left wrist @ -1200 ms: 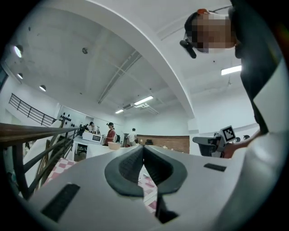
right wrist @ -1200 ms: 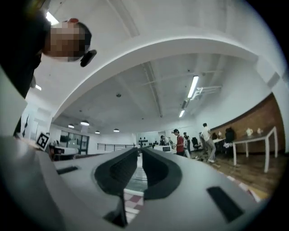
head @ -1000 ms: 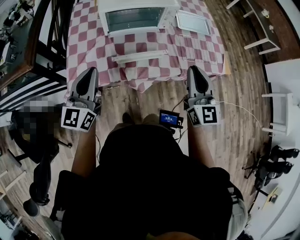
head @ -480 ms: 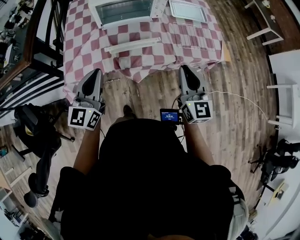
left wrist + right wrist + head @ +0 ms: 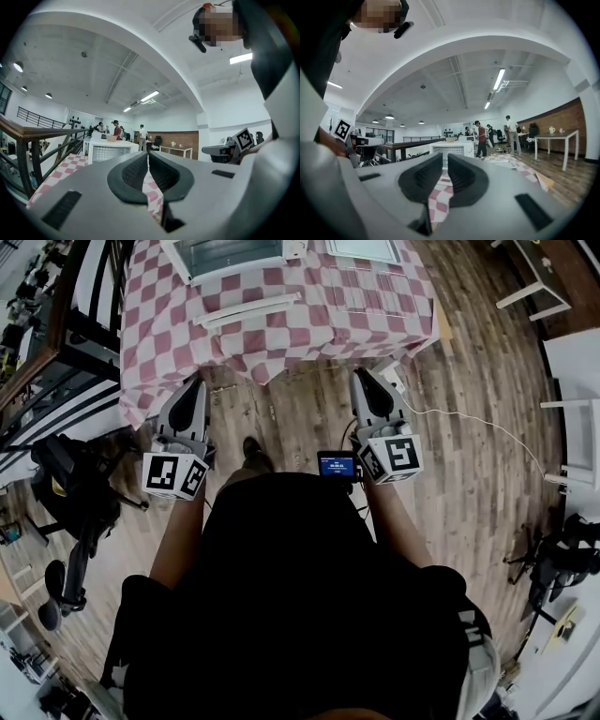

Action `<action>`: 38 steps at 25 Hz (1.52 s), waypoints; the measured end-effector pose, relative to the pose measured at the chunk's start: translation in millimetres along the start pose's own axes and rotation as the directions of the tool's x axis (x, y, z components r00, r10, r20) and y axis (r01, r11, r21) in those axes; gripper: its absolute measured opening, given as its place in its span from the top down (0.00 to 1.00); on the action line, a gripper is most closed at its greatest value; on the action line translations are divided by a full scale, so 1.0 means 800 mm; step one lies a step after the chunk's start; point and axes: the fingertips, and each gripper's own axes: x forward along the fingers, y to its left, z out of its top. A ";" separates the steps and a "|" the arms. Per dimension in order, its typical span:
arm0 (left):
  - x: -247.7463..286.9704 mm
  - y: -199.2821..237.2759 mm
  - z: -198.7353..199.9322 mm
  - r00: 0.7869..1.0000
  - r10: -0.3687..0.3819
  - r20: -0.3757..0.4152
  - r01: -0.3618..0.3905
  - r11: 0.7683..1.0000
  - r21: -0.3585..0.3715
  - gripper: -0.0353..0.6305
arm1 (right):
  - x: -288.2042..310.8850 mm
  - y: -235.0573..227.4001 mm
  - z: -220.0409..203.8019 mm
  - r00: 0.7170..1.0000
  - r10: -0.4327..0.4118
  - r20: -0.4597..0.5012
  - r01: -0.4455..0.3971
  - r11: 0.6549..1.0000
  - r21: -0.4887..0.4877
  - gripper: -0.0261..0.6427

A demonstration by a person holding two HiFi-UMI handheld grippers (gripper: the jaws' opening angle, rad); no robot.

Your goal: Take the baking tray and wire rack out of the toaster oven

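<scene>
The white toaster oven (image 5: 223, 253) stands at the far edge of a red-and-white checkered table (image 5: 375, 306); it shows small in the left gripper view (image 5: 108, 151) and the right gripper view (image 5: 451, 149). A silver baking tray (image 5: 362, 248) lies on the cloth to the oven's right. A white bar-shaped piece (image 5: 247, 310) lies in front of the oven. My left gripper (image 5: 196, 382) and right gripper (image 5: 359, 376) hang over the wooden floor, short of the table's near edge. Both point level at the table. Their jaws stand together with nothing between them (image 5: 147, 157) (image 5: 444, 157).
A black office chair (image 5: 70, 488) and a dark railing (image 5: 56, 338) are at the left. A white cable (image 5: 469, 423) runs across the floor at the right, near white furniture (image 5: 567, 399). A small lit screen (image 5: 336, 464) sits at the person's waist. People stand far behind the table.
The table and oven have slid toward the top of the head view as the person backs away. Both grippers have drawn back from the table edge and sunk a little.
</scene>
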 end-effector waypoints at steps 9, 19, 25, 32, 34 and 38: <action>-0.052 -0.080 -0.028 0.999 0.021 -0.037 -0.021 1.000 0.008 0.96 | -0.085 0.008 -0.021 0.999 0.034 -0.004 -0.034 0.999 0.030 0.91; -0.109 -0.155 -0.049 0.995 0.019 -0.103 -0.017 1.000 0.021 0.96 | -0.168 0.018 -0.059 0.997 0.054 -0.046 -0.050 0.995 0.084 0.91; -0.131 -0.168 -0.068 0.991 0.003 -0.137 0.003 0.999 0.039 0.96 | -0.176 0.039 -0.064 0.995 0.076 -0.064 -0.070 0.993 0.100 0.91; -0.150 -0.160 -0.100 0.986 0.032 -0.163 -0.043 0.997 -0.060 0.96 | -0.186 0.055 -0.079 0.986 0.111 -0.127 -0.101 0.992 0.078 0.91; -0.158 -0.159 -0.104 0.986 0.038 -0.165 -0.049 0.997 -0.067 0.96 | -0.191 0.059 -0.082 0.984 0.113 -0.136 -0.103 0.991 0.081 0.91; -0.173 -0.154 -0.105 0.986 0.044 -0.161 -0.057 0.995 -0.080 0.96 | -0.192 0.064 -0.084 0.981 0.114 -0.156 -0.105 0.992 0.066 0.91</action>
